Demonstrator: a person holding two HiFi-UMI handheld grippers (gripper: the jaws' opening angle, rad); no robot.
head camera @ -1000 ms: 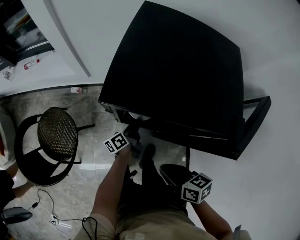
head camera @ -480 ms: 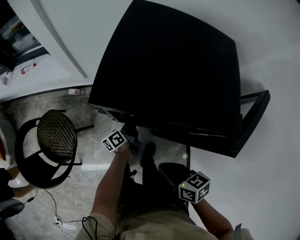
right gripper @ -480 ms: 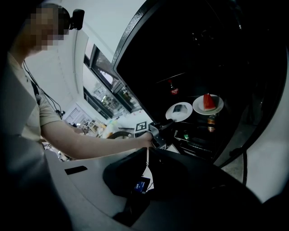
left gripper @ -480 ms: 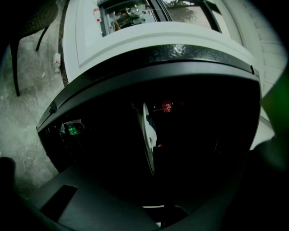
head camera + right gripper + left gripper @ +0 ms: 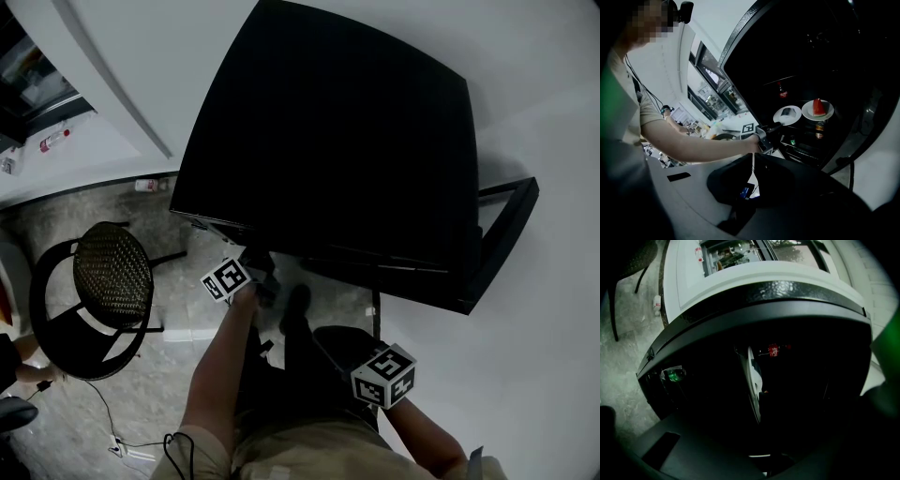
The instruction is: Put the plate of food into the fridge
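The worry here is the plate [image 5: 787, 115] tipping. The left gripper [image 5: 777, 125] has it only by the near rim, so any sag of the wrist could slide the dark bit of food off, or knock the far rim against the cola bottle [image 5: 782, 91] behind it. To its right sits the melon plate [image 5: 817, 110], just beside it, and a nudge that way would make the two clash. Letting go before the plate sits flat on the shelf would drop it, and I can't tell from here whether it rests there yet.

The left gripper's jaws have just been closing and now stand narrow, pinching that rim, with the plate held inside the fridge [image 5: 328, 141]. The right gripper [image 5: 752, 161] hangs low and near, jaws together on nothing, well clear of the open door [image 5: 506, 234].
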